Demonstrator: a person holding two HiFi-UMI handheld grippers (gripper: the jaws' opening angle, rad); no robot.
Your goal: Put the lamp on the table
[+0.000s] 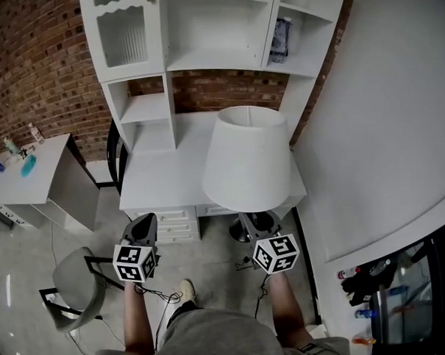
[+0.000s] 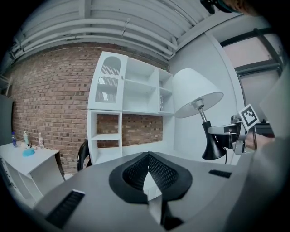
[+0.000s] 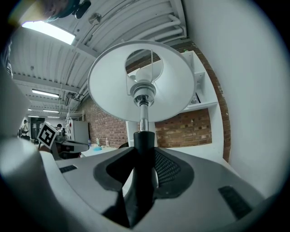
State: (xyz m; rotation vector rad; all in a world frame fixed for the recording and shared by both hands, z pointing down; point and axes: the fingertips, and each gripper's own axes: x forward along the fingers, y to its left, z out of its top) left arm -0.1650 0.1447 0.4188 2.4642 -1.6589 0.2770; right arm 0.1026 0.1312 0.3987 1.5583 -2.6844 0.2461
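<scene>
A lamp with a white cone shade (image 1: 247, 161) and a black base (image 1: 255, 224) hangs upright in front of the white table (image 1: 164, 183), with its shade over the table's right front corner. My right gripper (image 1: 258, 229) is shut on the lamp's black neck (image 3: 144, 156), and the shade (image 3: 140, 81) fills the view above. My left gripper (image 1: 141, 229) is level with it, to the left of the lamp, shut and holding nothing (image 2: 152, 192). From the left gripper view the lamp (image 2: 195, 93) and the right gripper (image 2: 225, 134) show at the right.
A white hutch with shelves (image 1: 201, 34) stands on the table against the brick wall. A curved white wall (image 1: 382, 129) is close on the right. There is a grey chair (image 1: 76, 286) at the lower left and a side table with bottles (image 1: 38, 181) further left. A cable (image 1: 160, 293) lies on the floor.
</scene>
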